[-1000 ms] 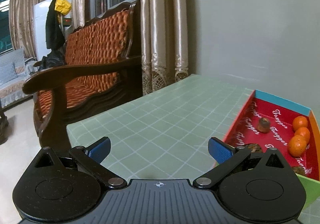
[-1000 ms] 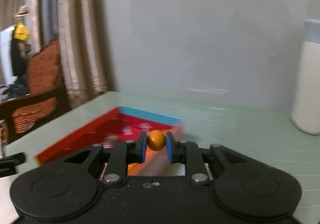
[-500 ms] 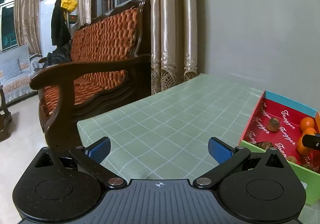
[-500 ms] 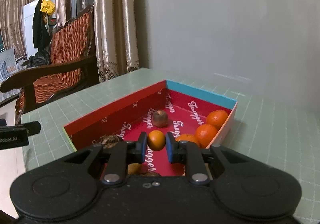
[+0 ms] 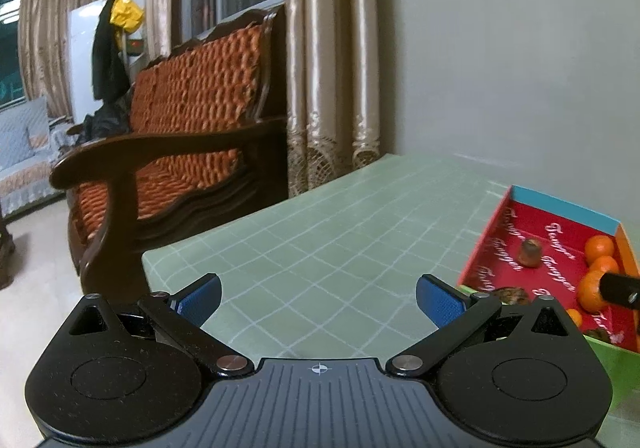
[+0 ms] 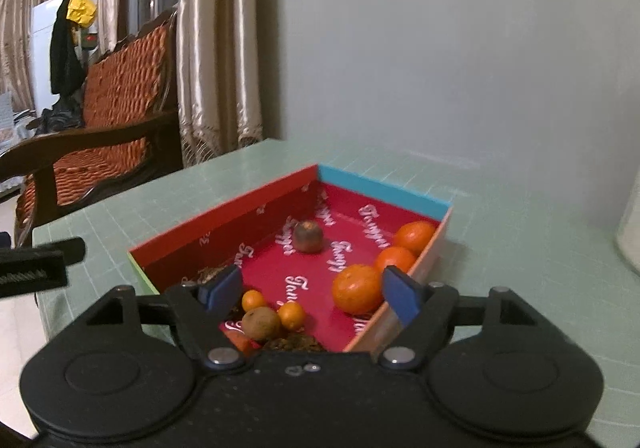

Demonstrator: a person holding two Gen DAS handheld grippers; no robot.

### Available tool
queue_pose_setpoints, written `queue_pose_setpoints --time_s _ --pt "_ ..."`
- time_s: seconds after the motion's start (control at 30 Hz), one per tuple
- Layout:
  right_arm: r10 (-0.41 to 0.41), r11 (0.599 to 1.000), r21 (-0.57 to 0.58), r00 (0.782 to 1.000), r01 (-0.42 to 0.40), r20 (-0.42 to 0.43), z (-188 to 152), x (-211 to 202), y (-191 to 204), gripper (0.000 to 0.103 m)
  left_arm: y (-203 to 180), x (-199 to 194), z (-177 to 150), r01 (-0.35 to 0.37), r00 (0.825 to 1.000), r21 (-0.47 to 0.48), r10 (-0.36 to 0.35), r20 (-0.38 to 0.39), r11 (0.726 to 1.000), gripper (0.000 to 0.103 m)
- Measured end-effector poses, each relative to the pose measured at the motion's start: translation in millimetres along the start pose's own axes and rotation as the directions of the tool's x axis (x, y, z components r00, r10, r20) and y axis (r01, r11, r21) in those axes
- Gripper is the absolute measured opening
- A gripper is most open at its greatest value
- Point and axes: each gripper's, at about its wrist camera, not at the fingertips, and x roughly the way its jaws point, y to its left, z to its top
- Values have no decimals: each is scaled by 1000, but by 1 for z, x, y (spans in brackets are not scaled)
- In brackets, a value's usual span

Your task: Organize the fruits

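Your right tool (image 6: 310, 294) sits low over the near end of the red box (image 6: 224, 214), its blue pads spread wide and holding nothing, so it looks as if a fruit has just been let go here. Two small oranges (image 6: 292, 315) lie between the pads on the box floor, beside a brownish round fruit (image 6: 261, 324); I judge one of them to be the piece you delivered, though I cannot tell which. Three bigger oranges (image 6: 356, 288) line the right wall, touching one another, which keeps like with like. A dark round fruit (image 6: 308, 237) sits alone mid-box.

Your left tool (image 5: 318, 298) is also wide and empty, parked over the bare green table (image 5: 320, 232) just left of the box, out of the way. No loose fruit shows on the table in either view, so look elsewhere for the next piece.
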Motion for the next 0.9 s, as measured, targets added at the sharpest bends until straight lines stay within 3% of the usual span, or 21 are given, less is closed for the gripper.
queue_pose_setpoints --time_s 0.27,0.6,0.9 --pt "-131 991 39 991 131 13 6 -67 -7 102 -18 -26 5 128 992 76 -129 1 989 103" --pt "-224 965 133 974 224 -19 -5 -142 -7 103 -17 -119 23 262 964 133 -265 0 956 103" --pt "-263 944 198 964 265 -38 -22 -182 12 103 -6 -177 22 301 953 169 -300 -34 939 103"
